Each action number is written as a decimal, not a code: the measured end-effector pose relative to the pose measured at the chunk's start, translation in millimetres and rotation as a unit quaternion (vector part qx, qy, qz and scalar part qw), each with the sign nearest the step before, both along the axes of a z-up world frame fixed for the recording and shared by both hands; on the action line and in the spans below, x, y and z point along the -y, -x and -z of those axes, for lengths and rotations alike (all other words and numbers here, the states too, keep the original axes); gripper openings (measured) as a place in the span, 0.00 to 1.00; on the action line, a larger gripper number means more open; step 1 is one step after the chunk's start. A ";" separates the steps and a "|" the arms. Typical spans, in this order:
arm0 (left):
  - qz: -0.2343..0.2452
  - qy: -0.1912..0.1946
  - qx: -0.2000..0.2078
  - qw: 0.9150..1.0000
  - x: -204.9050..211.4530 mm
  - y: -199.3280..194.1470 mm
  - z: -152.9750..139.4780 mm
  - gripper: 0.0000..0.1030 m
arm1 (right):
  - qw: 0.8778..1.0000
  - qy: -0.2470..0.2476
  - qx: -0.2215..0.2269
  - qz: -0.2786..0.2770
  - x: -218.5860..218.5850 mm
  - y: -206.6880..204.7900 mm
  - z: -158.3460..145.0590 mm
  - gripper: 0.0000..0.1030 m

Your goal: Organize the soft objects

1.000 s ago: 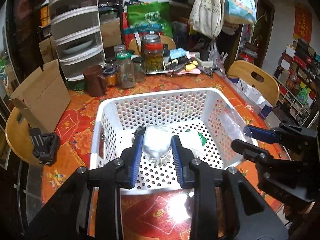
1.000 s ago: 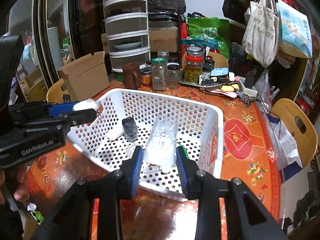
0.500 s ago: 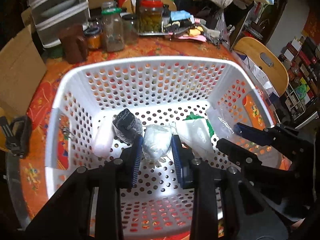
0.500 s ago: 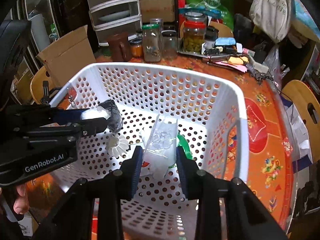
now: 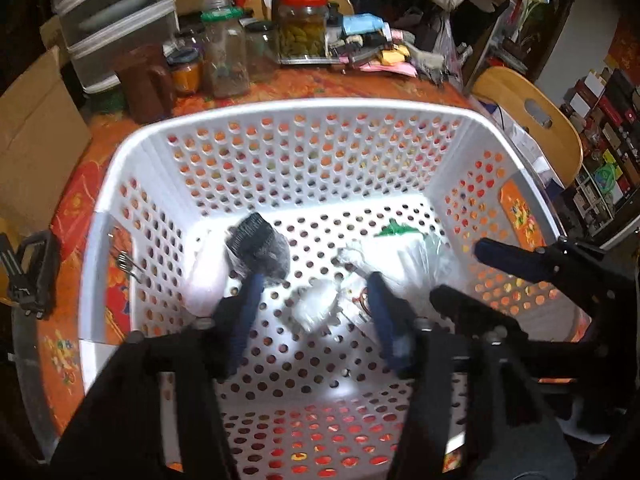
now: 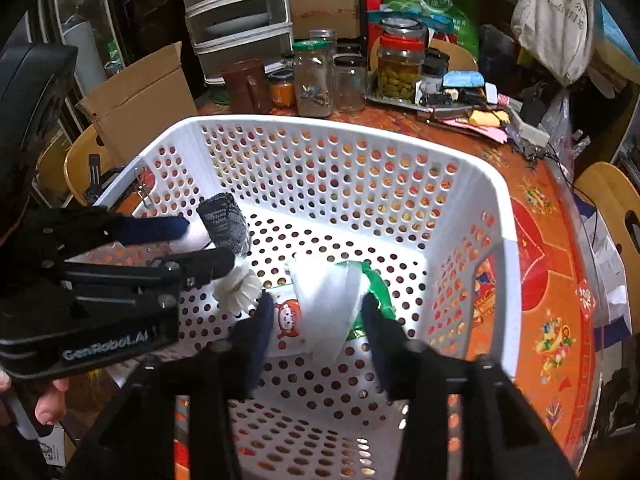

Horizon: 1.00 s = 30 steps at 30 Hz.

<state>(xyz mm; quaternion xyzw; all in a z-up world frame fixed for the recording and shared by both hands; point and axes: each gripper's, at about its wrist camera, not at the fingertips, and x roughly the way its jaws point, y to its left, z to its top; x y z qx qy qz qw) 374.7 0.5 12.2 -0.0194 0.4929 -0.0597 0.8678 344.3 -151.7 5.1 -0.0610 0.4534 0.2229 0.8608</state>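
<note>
Two sets of my fingers spread over one white basket (image 5: 280, 112).
Left gripper (image 5: 316, 296) and right gripper (image 6: 318, 312) have just been opening, each with one clear bag between the fingers, unpinched; blur hides the contents.

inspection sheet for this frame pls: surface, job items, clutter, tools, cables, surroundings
Surface: round table with orange patterned cover, crowded at the far side.
Job's things: white perforated basket holds a dark grey sock roll, clear plastic packets, a green-edged packet, a white ribbed piece.
Clutter: glass jars, brown mug, cardboard box.
Tools: left tool and right tool open, jaws just widened, packets loose between them.
Cables: thin dark cable on the table's right side.
Surroundings: wooden chairs, drawer unit, hanging bags.
</note>
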 end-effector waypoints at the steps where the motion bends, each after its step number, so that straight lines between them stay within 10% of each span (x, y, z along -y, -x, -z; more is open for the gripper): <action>1: 0.001 0.002 0.008 1.000 -0.9 1.8 -2.4 0.66 | 1.000 -0.007 0.002 -0.003 1.1 0.9 -0.8 0.50; 14: -0.012 -0.026 0.081 0.996 -8.8 37.3 -41.4 1.00 | 0.999 -0.016 0.037 0.014 17.9 25.3 -19.2 0.95; 30: -0.026 -0.062 0.170 0.983 -27.3 162.6 -66.0 1.00 | 0.989 -0.016 0.124 0.078 48.5 131.2 -38.1 0.98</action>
